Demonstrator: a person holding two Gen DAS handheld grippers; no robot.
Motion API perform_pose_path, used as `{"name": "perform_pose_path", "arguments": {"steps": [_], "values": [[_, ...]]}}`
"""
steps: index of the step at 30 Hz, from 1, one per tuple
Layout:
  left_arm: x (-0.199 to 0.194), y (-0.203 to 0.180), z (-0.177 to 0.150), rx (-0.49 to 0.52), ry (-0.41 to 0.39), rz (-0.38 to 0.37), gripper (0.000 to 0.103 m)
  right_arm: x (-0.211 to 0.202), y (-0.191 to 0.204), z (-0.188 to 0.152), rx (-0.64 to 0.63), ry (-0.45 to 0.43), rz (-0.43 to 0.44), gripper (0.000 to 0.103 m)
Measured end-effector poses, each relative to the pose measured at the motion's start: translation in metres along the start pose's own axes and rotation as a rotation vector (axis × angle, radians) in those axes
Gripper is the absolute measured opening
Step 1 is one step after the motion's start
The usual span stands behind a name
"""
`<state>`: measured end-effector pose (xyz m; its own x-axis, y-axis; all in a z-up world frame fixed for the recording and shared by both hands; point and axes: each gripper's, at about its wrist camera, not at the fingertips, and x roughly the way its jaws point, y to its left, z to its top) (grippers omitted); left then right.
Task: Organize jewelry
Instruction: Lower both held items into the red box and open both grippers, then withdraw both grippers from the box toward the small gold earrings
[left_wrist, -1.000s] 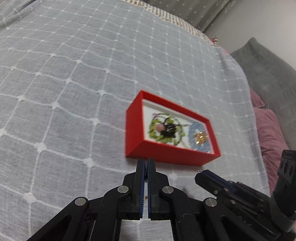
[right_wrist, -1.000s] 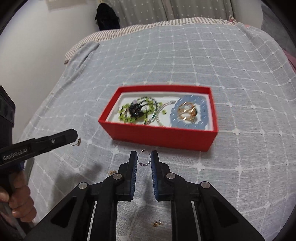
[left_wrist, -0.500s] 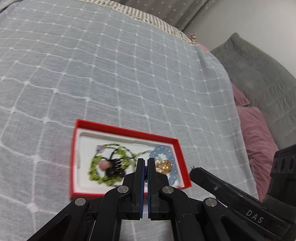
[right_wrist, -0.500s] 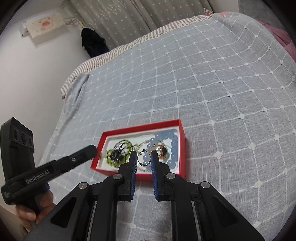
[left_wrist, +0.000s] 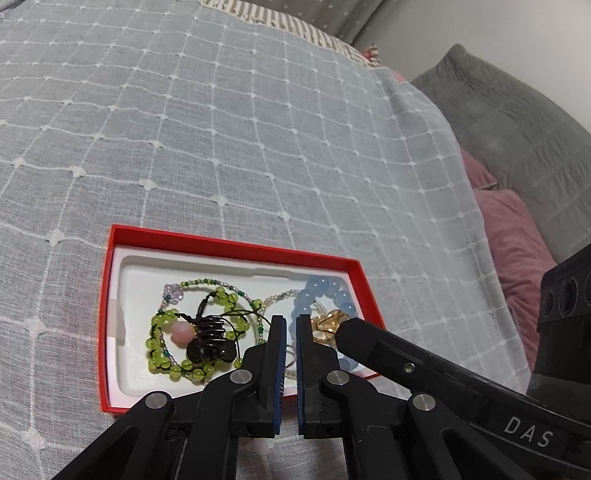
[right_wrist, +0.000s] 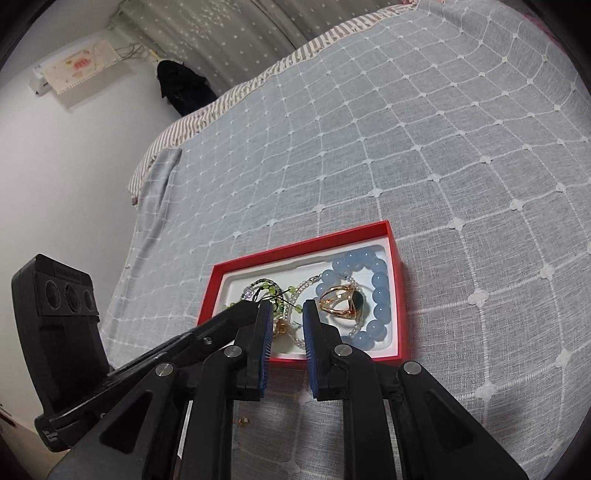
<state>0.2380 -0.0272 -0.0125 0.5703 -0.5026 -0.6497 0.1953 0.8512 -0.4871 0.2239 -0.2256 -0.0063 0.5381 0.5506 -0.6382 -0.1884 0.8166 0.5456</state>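
Jewelry lies in the red box (right_wrist: 394, 258) on the grey checked bed cover (right_wrist: 406, 147), and both grippers hang over the box's near edge. The box's long axis runs left to right across both views. The blue bead bracelet (right_wrist: 376, 291) fills its right end, with the gold ring (right_wrist: 341, 301) inside the loop; the green bead bracelet (left_wrist: 166, 347) lies at the left. The right gripper (right_wrist: 286, 325) is over the middle, its jaws opening, with nothing pressed between them (a small hoop seems to lie below the gap). The left gripper (left_wrist: 288, 343) has its jaws almost closed; whether it pinches something, I cannot tell. One small earring (right_wrist: 243, 420) lies on the cover, near the right gripper.
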Motion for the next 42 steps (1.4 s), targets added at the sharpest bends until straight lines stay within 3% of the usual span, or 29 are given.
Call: {"name": "perform_pose_path", "arguments": {"steps": [11,17,19,22,28,40,42], "values": [[-0.042,0.01,-0.008,-0.027,-0.026,0.016,0.006,-0.04,0.0,-0.008,0.004,-0.024,-0.009,0.028],[-0.077,0.027,-0.027,-0.043,-0.035,0.082,0.018,-0.08,0.018,-0.027,-0.1,-0.043,-0.053,0.034],[-0.087,0.03,-0.036,-0.037,-0.04,0.11,0.033,-0.091,0.021,-0.035,-0.123,-0.044,-0.06,0.039],[-0.092,0.032,-0.053,-0.007,-0.028,0.166,0.047,-0.095,0.021,-0.05,-0.166,-0.024,-0.074,0.053],[-0.081,0.043,-0.071,-0.01,0.038,0.228,0.048,-0.076,0.007,-0.072,-0.2,0.05,-0.145,0.054],[-0.074,0.031,-0.084,0.071,0.072,0.263,0.048,-0.074,0.002,-0.077,-0.195,0.043,-0.22,0.054],[-0.072,0.028,-0.085,0.086,0.074,0.264,0.048,-0.073,0.006,-0.079,-0.206,0.043,-0.22,0.049]]}}
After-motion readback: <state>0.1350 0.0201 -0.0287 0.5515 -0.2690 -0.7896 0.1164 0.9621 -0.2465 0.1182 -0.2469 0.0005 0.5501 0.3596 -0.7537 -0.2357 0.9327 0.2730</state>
